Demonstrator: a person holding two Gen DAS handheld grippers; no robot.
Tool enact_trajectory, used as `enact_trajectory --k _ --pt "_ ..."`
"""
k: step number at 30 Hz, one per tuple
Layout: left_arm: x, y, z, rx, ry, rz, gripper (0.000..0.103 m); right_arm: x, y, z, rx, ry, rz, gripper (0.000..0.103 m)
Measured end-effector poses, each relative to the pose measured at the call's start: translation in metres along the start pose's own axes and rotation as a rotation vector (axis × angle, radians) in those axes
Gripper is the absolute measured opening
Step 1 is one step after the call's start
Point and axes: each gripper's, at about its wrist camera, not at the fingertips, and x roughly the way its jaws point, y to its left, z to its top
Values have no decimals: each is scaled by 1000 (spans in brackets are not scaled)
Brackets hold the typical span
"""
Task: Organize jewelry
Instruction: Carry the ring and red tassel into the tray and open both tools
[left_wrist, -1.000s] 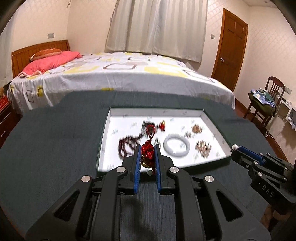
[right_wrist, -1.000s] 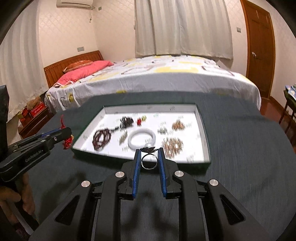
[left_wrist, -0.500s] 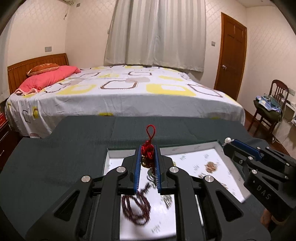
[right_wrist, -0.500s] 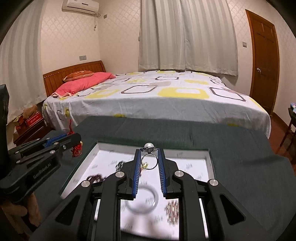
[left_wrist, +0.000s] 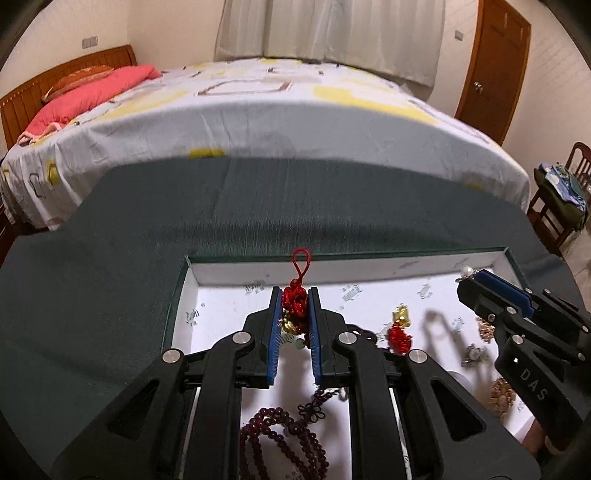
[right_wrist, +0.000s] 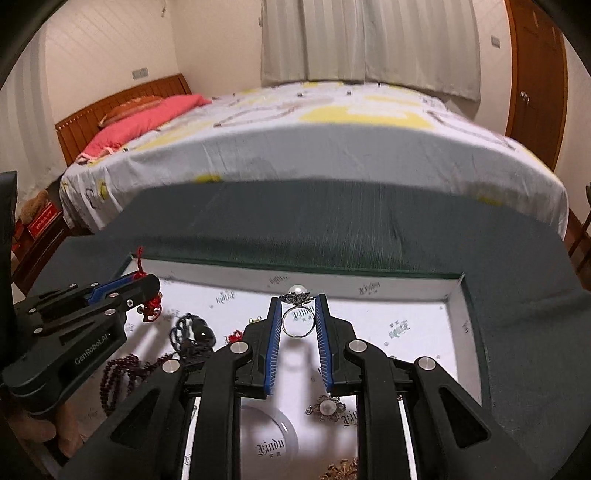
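A: L hand-held gripper (left_wrist: 294, 308)?
B: Clamped on red knot charm (left_wrist: 294, 300), over tray (left_wrist: 177, 295).
A: R hand-held gripper (right_wrist: 299, 314)?
B: Clamped on pearl ring (right_wrist: 298, 314), also above tray.
A: Beyond?
B: Tray sat on green desk (left_wrist: 110, 258); bed (left_wrist: 258, 122) behind.

A red knotted charm (left_wrist: 294, 301) with a gold bead sits between blue-padded black fingers (left_wrist: 274, 325). Behind the white tray (left_wrist: 229, 271), printed with small grey logos, lie dark green cloth (left_wrist: 110, 266) and a white-and-yellow patterned bedspread (left_wrist: 258, 110) with a pink pillow (left_wrist: 96, 92).
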Motion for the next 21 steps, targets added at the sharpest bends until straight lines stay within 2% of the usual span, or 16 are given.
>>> enact_trajectory --k 10,21 --pt "14 1 -1 -4 69 -1 14 18 -4 1 15 93 -8 20" --pt "25 5 -1 -32 132 -20 15 25 -6 3 15 131 -3 20"
